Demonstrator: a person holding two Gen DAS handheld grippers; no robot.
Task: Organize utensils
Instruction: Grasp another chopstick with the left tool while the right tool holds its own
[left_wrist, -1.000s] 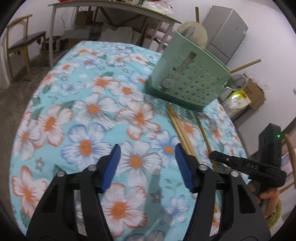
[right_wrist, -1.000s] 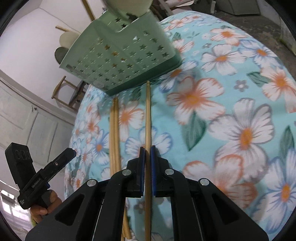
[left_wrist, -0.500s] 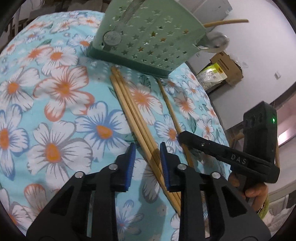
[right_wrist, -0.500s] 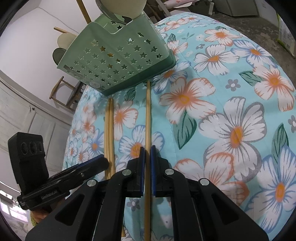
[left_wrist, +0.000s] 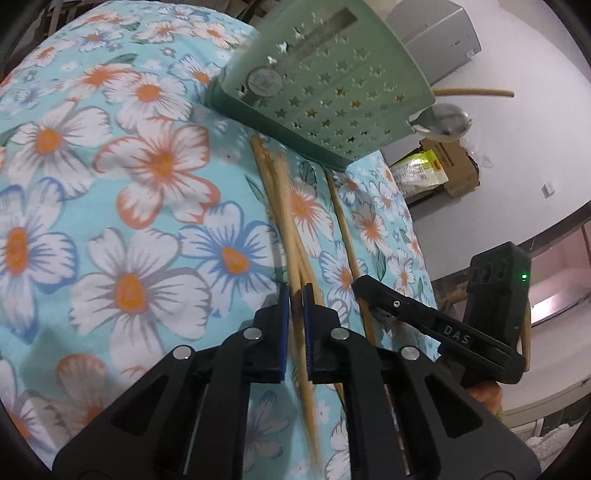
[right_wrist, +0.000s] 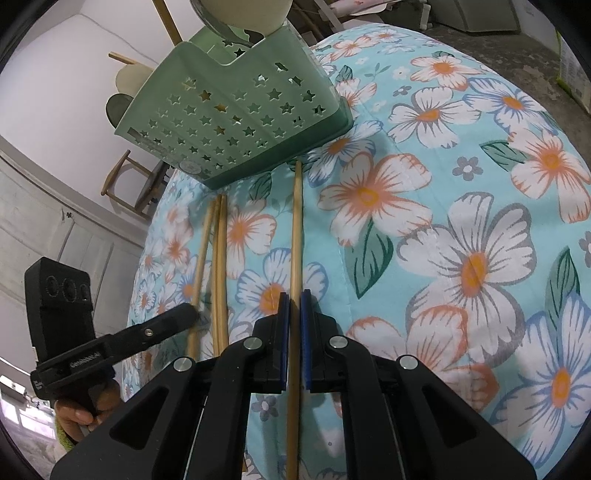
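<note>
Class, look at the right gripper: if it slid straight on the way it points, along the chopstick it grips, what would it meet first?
Probably the green basket: the chopstick in the right gripper runs over the floral cloth to the basket's base.

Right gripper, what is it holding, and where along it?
The right gripper is shut on a single chopstick, gripping partway along its length; the far end points toward the green basket.
</note>
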